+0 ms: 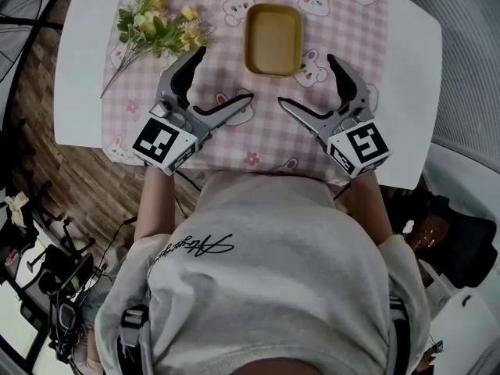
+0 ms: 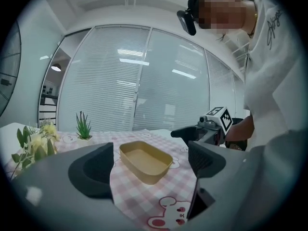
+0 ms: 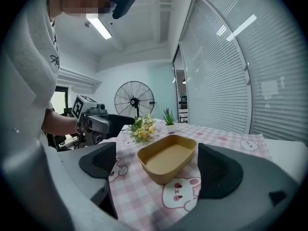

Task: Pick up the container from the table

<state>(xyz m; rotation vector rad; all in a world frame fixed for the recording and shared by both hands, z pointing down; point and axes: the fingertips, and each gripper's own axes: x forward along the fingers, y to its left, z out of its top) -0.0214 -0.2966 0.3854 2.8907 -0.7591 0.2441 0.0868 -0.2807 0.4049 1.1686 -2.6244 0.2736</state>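
Note:
An empty tan rectangular container (image 1: 273, 38) rests on the pink checked cloth (image 1: 258, 131), far of both grippers. It shows between the jaws in the left gripper view (image 2: 146, 161) and the right gripper view (image 3: 167, 162). My left gripper (image 1: 223, 76) hovers near-left of it, jaws wide open and empty. My right gripper (image 1: 308, 79) hovers near-right of it, also open and empty. Neither touches the container.
A bunch of yellow-green artificial flowers (image 1: 156, 23) lies on the cloth left of the container. A small potted plant (image 2: 83, 127) stands at the far edge. The white table (image 1: 78, 69) borders the cloth on both sides. A floor fan (image 3: 134, 99) stands beyond the table.

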